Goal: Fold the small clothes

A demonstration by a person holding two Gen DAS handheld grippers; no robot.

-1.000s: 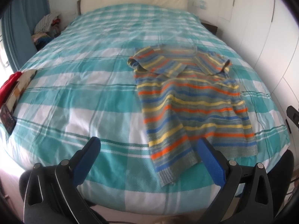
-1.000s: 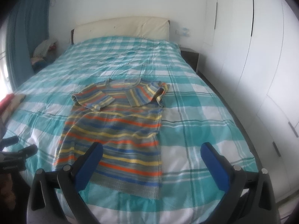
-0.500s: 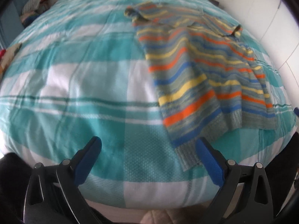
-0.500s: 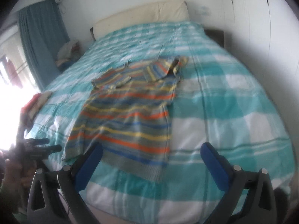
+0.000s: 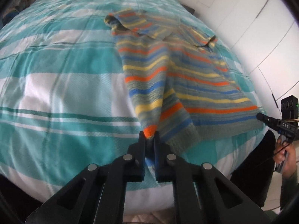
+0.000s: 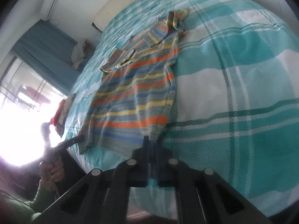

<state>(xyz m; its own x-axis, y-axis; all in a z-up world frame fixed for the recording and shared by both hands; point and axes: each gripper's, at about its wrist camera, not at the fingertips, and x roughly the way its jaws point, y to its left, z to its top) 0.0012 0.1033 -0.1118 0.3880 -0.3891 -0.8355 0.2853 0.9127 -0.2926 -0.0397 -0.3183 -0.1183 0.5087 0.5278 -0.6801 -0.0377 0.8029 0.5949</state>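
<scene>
Pinching one striped sweater (image 5: 179,85) at its hem: left tongs (image 5: 149,138) and right tongs (image 6: 152,140), both clenched.

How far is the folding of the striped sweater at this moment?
Done: the striped sweater lies spread on the checked bed cover, its sleeves folded in across the chest. In hand: the left gripper is shut on the hem's left corner, and the right gripper is shut on the right corner. Left: no fold of the body shows yet; the hem must go up toward the collar.
</scene>
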